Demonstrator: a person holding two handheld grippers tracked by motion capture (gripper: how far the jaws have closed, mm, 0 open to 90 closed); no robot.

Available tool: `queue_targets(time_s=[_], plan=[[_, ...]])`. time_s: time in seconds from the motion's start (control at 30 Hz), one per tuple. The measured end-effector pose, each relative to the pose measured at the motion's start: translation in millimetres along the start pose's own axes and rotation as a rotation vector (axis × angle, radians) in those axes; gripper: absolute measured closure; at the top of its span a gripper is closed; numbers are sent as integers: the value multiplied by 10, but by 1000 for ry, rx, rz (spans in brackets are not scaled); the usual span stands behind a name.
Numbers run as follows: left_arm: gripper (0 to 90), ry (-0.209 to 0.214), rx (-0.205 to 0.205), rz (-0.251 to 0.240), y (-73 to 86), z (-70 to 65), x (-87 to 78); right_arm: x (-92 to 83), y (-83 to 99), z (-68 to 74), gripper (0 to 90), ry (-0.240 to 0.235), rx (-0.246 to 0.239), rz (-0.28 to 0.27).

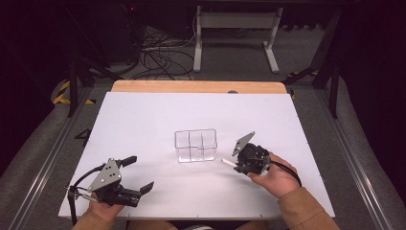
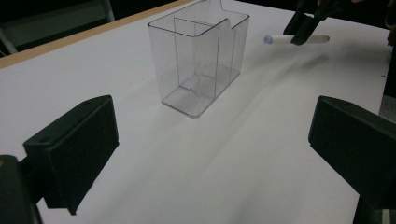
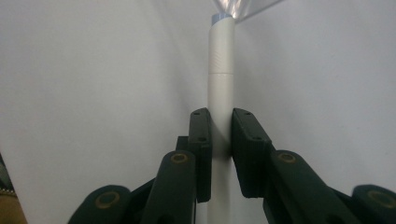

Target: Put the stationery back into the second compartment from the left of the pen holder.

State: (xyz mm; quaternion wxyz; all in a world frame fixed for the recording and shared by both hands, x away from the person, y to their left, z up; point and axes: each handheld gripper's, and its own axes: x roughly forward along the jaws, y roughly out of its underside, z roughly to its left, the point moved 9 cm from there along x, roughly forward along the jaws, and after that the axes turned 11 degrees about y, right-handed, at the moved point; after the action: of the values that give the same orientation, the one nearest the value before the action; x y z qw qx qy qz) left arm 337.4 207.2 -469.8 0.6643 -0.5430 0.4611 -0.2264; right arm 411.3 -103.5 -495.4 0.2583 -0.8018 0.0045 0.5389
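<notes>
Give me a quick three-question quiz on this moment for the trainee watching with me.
1. True or false: the right hand-held gripper is shut on the white marker.
2. Which is nearer the clear divided container in the high view? A: the left hand-held gripper. B: the right hand-held gripper.
3. Fill in: the left hand-held gripper's jaws stand ____ with nothing between them.

Key
1. True: its pads press on the marker's barrel from both sides, and the capped end points toward the container.
2. B: it sits just to the container's right, while the left one rests near the table's front left corner.
3. Open.
</notes>
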Motion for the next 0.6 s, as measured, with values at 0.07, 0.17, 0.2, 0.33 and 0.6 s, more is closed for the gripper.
queue_targets(time_s=[0.07, 0.17, 0.2, 0.33, 0.6], plan=[[25, -1, -4, -3, -1, 3, 0, -51, -29, -4, 789, 11, 10, -38], [25, -1, -9, -6, 0, 6, -1, -141, -70, -26, 789, 29, 8, -102], [25, 1, -15, -9, 0, 3, -1, -171, -85, -28, 789, 31, 11, -121], [25, -8, -11, -14, -6, 16, -5, -288, -154, -51, 789, 46, 22, -196], [25, -10, -12, -21, -11, 24, -4, -506, -281, -82, 789, 64, 58, -327]])
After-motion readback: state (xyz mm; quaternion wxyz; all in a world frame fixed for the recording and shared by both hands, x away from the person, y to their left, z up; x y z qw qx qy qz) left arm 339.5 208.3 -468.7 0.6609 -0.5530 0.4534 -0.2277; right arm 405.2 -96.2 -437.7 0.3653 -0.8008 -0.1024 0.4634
